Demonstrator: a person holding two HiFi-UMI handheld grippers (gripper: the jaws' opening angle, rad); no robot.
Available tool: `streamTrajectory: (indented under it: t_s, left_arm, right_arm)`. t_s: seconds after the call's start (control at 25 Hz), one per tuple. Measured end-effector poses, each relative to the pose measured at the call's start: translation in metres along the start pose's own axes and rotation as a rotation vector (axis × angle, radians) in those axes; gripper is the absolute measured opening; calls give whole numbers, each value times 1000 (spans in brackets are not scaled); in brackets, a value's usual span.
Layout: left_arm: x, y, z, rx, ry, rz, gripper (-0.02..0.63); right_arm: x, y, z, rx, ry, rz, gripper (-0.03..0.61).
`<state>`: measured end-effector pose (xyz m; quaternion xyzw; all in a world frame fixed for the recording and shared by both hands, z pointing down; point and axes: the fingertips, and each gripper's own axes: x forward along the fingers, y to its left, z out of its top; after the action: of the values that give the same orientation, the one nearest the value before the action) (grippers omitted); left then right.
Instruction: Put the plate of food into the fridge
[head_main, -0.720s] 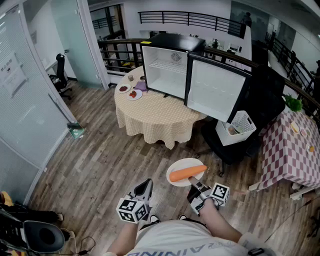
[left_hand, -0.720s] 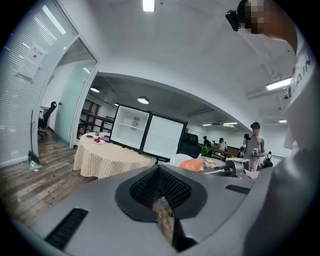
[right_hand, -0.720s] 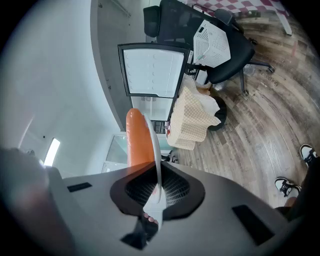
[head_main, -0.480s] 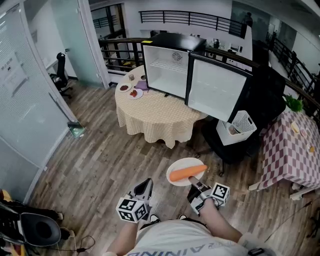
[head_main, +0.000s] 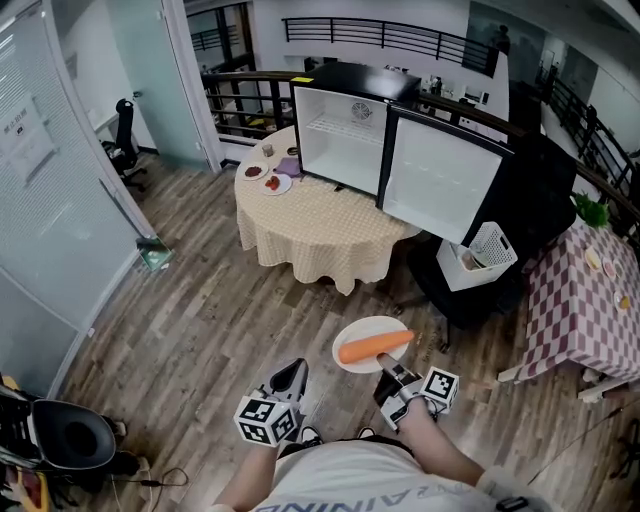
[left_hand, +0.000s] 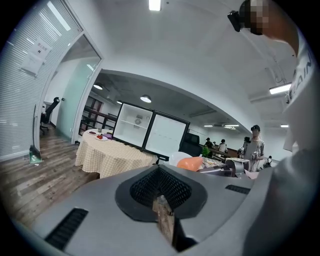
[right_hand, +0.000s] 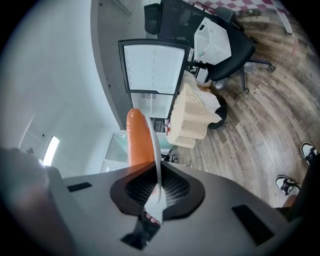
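Observation:
A white plate (head_main: 357, 331) with an orange carrot (head_main: 375, 346) on it hangs level over the wood floor, and my right gripper (head_main: 384, 364) is shut on its near rim. In the right gripper view the plate's edge (right_hand: 156, 150) runs between the jaws, with the carrot (right_hand: 138, 137) to its left. My left gripper (head_main: 291, 374) is beside it on the left, shut and holding nothing. The small fridge (head_main: 345, 140) stands far ahead on a round table (head_main: 310, 230), with its door (head_main: 437, 180) swung open to the right and its white shelves bare.
Two small plates of food (head_main: 270, 180) sit at the table's left edge. A black office chair (head_main: 470, 290) with a white basket (head_main: 490, 245) stands right of the table. A red checkered table (head_main: 585, 300) is further right, a glass wall on the left. A person (left_hand: 255, 147) stands in the distance.
The fridge and table sit slightly further right in the head view. Both grippers and the plate keep their places.

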<state>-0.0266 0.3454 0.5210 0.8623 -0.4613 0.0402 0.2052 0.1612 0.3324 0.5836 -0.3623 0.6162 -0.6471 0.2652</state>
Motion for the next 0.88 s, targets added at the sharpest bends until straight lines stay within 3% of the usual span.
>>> streamTrajectory:
  t_s: [0.32,0.64,0.88]
  left_arm:
    - [-21,34,3,-56,-21,-9,9]
    - [-39,64,-2,-35,-13,-11,9]
    - [-26,80,3,-42,-6,-14,9]
  right_arm:
    - [20,5,-25,3,-28,11,37]
    - [34,-4,-52,15,-40,-19,37]
    - [55,-1,-48,18,-36,0,37]
